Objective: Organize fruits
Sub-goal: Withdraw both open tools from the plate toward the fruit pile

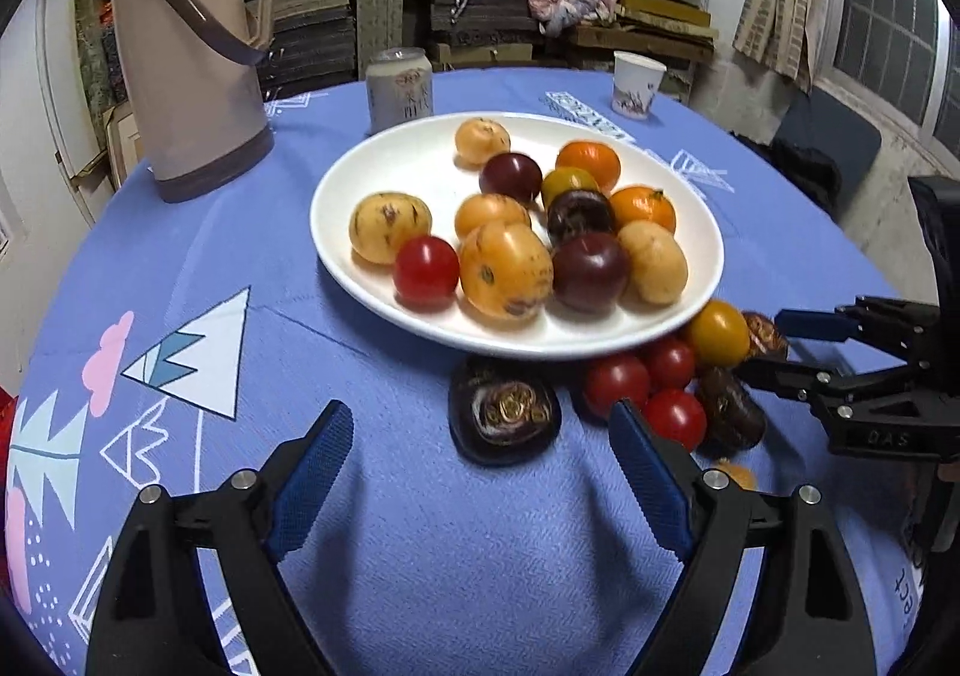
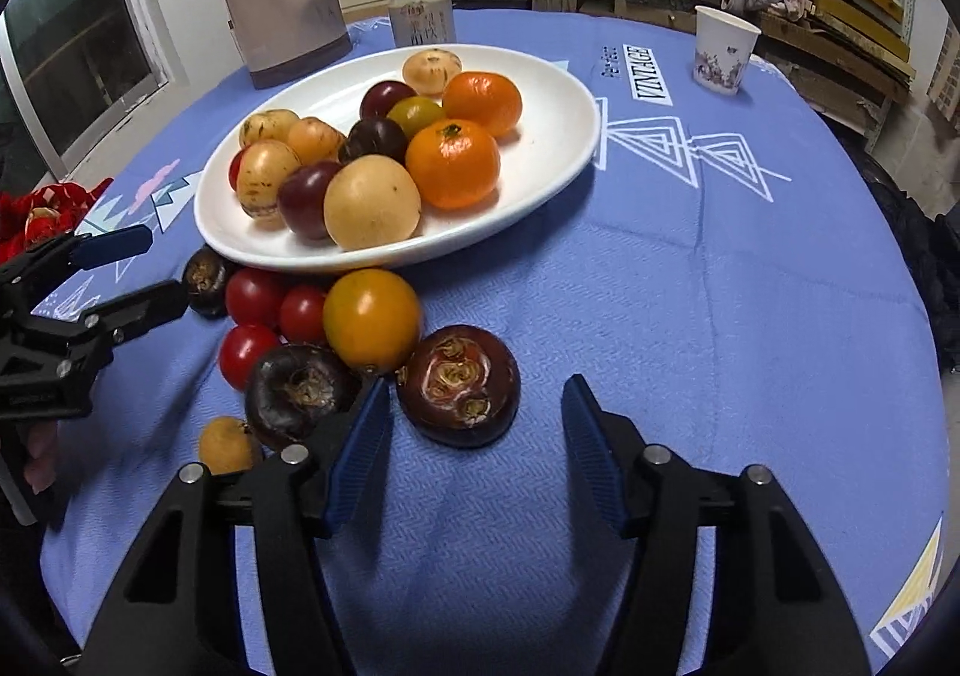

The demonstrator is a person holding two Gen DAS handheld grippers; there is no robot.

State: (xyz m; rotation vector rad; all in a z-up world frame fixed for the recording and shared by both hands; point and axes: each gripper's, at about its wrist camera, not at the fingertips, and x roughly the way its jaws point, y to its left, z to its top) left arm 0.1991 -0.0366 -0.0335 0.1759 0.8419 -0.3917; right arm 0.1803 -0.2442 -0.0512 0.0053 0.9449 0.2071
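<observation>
A white plate [image 1: 384, 160] holds several fruits: oranges, yellow-brown fruits, dark purple ones and a red tomato. It also shows in the right wrist view [image 2: 558, 94]. Loose fruits lie on the cloth by its near rim: a dark water chestnut [image 1: 505, 417], three red tomatoes [image 1: 618, 382], a yellow tomato [image 1: 717, 333]. My left gripper [image 1: 480, 448] is open, the dark chestnut just ahead of it. My right gripper [image 2: 474, 430] is open around another dark chestnut [image 2: 459, 394]. A yellow tomato [image 2: 372, 319] and a third chestnut [image 2: 297, 394] lie to its left.
A beige thermos jug [image 1: 192, 52], a drink can [image 1: 400, 88] and a paper cup [image 1: 637, 83] stand behind the plate on the round blue-clothed table [image 1: 456, 544]. Shelves of stacked boards fill the back. A small orange fruit [image 2: 227, 445] lies near the front.
</observation>
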